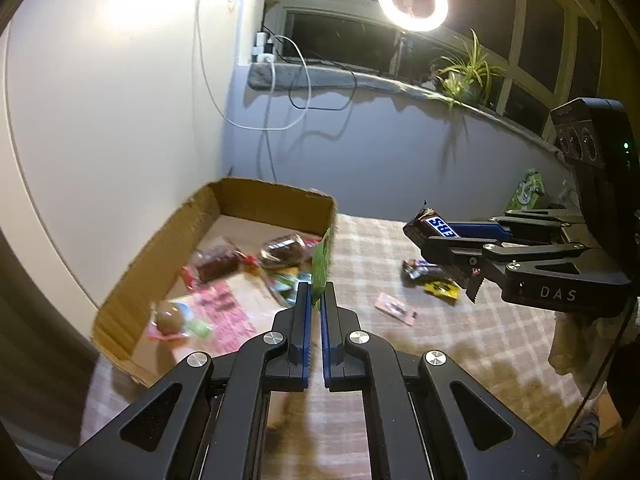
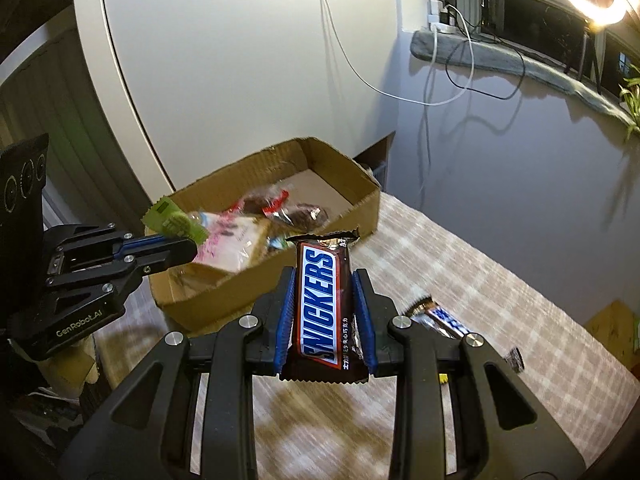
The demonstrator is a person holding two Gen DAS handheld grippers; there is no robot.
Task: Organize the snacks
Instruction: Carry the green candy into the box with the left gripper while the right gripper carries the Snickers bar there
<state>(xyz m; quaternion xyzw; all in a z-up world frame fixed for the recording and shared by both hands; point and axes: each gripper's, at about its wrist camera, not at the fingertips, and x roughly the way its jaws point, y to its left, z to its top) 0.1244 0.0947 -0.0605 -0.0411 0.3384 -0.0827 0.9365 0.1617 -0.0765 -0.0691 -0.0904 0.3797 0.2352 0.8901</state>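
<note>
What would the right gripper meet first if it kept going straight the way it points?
Probably the near wall of the cardboard box: the right gripper, jaws shut on the Snickers bar, aims at it, though depth is unclear.

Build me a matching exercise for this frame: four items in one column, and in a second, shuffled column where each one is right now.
Items
1. Snickers bar
2. green packet
3. cardboard box
4. pink packet

Places
A. lying loose on the checked tablecloth
B. clamped in the left gripper
C. clamped in the right gripper
D. standing on the table, snacks inside

Pairs: 1-C, 2-B, 3-D, 4-A
</note>
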